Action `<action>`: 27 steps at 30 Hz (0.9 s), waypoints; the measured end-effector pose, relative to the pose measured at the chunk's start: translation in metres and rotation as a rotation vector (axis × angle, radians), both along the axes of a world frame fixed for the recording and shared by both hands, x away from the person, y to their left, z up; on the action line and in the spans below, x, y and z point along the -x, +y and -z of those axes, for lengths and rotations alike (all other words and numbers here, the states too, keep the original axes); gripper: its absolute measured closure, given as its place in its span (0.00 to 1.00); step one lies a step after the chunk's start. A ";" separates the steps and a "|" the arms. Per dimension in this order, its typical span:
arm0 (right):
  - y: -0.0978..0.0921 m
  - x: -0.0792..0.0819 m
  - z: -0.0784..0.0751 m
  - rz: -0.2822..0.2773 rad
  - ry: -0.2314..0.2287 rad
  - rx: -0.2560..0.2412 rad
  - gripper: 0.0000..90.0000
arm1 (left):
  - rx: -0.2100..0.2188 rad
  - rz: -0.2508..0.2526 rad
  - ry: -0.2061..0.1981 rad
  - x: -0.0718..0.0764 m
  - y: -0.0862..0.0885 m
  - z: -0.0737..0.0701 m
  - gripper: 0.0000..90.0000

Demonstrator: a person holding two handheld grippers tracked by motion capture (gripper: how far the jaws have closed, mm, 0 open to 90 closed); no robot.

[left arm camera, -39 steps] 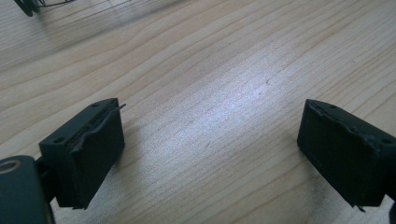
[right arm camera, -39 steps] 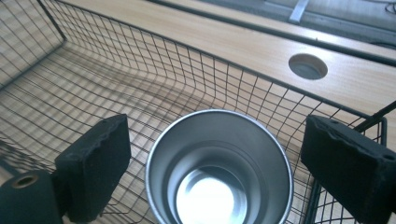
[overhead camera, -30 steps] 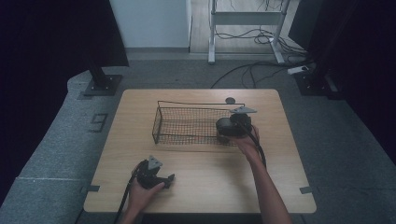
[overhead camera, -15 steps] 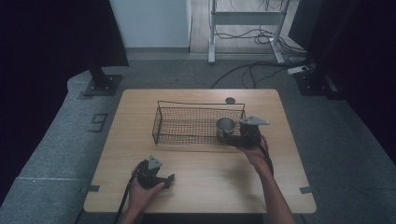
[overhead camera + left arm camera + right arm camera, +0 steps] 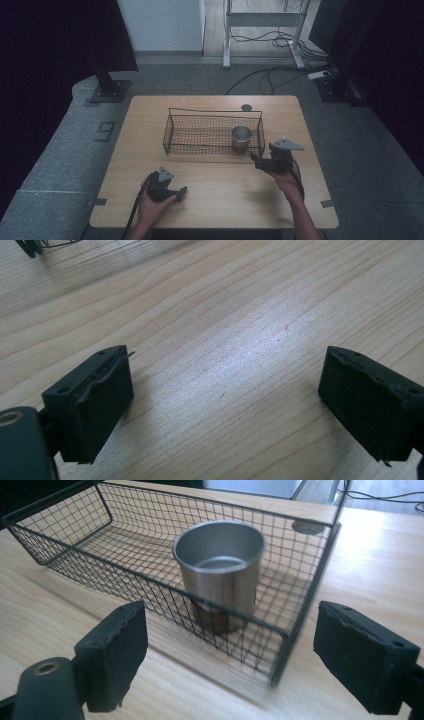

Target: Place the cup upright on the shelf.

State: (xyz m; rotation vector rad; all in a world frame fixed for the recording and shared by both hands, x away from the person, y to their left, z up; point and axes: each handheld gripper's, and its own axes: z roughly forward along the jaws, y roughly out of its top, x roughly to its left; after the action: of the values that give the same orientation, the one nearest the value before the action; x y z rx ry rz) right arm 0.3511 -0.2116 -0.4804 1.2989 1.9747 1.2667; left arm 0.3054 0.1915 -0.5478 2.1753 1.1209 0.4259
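**Desk:** What has changed over the last second?

**Photographer:** The right gripper [image 5: 258,162] has let go of the cup [image 5: 241,137] and drawn back. A second ago it was over the basket [image 5: 170,134] with the cup at its jaws; half a second ago the cup was already standing inside. Now the gripper sits on the table [image 5: 220,200] at lower right of the high view, outside the basket's near right corner.

**Desk:** So the cup is delivered?

**Photographer:** By my reading, yes. It stands upright in the basket's right end, mouth up, nothing touching it. The placing step looks finished.

**Desk:** How do the jaws stand?

**Photographer:** Wide apart and empty. In the right gripper view the gripper [image 5: 227,665] looks through the mesh wall [image 5: 150,587] at the cup [image 5: 220,575], which fills the upper centre of that frame, between the two jaws' lines but beyond the wire. Near, not touching.

**Desk:** And the left?

**Photographer:** The left gripper [image 5: 181,191] rests at lower left of the high view, well apart from the basket. Its own view shows the gripper [image 5: 225,390] spread wide over bare wood, holding nothing, with just a corner of the basket [image 5: 35,246] at upper left.
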 end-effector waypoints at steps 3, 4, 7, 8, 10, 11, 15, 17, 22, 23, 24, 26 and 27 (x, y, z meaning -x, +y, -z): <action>-0.007 0.009 0.005 0.004 0.002 -0.015 0.16 | 0.000 0.000 0.000 0.000 0.000 0.000 0.08; -0.009 0.013 0.007 0.006 0.001 -0.018 0.16 | 0.000 0.000 0.000 0.000 0.000 0.000 0.08; -0.016 0.022 0.014 0.014 0.002 -0.028 0.16 | 0.000 0.000 0.000 0.000 0.000 0.000 0.08; -0.018 0.025 0.016 0.017 0.002 -0.031 0.16 | 0.000 0.000 0.000 0.000 0.000 0.000 0.08; -0.021 0.031 0.020 0.023 0.005 -0.036 0.16 | 0.000 0.000 0.000 0.000 0.000 0.000 0.08; -0.023 0.033 0.023 0.024 0.008 -0.040 0.16 | 0.000 0.000 0.000 0.000 0.000 0.000 0.08; -0.029 0.040 0.033 0.035 0.029 -0.012 0.16 | 0.001 0.000 0.000 0.000 0.000 0.000 0.08; -0.033 0.043 0.037 0.041 0.038 -0.018 0.16 | 0.000 0.000 0.000 0.000 0.000 0.000 0.08; -0.040 0.044 0.045 0.059 0.057 -0.017 0.16 | 0.000 0.000 0.000 0.000 0.000 0.000 0.08; -0.040 0.044 0.045 0.060 0.059 -0.016 0.17 | 0.000 0.000 0.000 0.000 0.000 0.000 0.08; -0.040 0.044 0.046 0.059 0.059 -0.015 0.17 | 0.000 0.000 0.000 0.000 0.000 0.000 0.08; -0.040 0.043 0.048 0.054 0.064 -0.007 0.17 | 0.000 0.000 0.000 0.000 0.000 0.000 0.08; -0.040 0.042 0.050 0.053 0.065 -0.004 0.17 | 0.000 0.000 0.000 0.000 0.000 0.000 0.08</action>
State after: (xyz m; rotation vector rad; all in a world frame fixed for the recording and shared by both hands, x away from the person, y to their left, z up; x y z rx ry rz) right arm 0.3087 -0.2513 -0.5299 1.4021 1.9692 1.2182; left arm 0.3054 0.1914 -0.5478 2.1750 1.1209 0.4258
